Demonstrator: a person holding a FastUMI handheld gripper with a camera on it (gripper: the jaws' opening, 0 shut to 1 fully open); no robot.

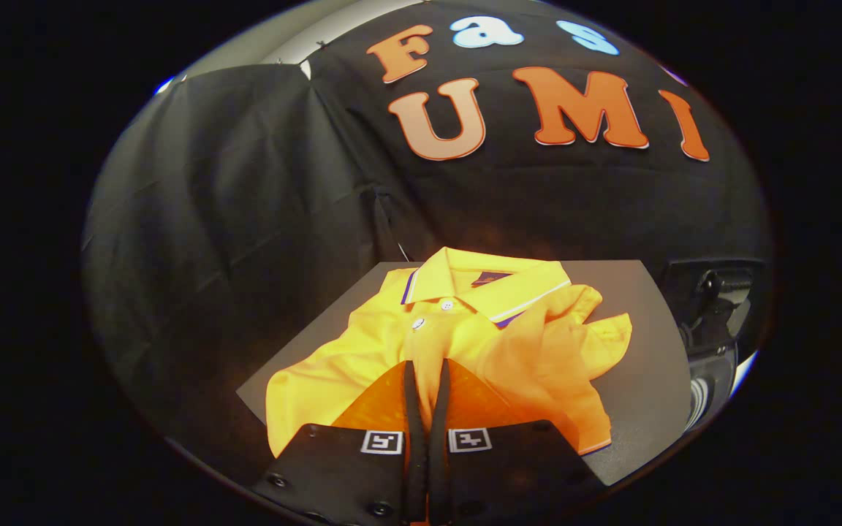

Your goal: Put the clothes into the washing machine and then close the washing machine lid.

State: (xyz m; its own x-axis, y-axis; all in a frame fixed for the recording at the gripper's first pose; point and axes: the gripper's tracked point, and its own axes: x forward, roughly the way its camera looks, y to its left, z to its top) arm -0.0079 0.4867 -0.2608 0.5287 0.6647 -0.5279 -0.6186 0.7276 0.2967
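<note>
Gripper view: gripper (427,369) fingers nearly together, pinching fold of yellow polo shirt (457,343) on table (640,380). Soft, light, floppy; probably better bunched mid-body.

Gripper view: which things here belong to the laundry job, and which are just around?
Job:
- yellow polo shirt, fabric pinched between the nearly closed tongs
- dark machine beyond the shirt, probably the washer

Just around:
- grey board under the shirt
- black cloth wall
</note>
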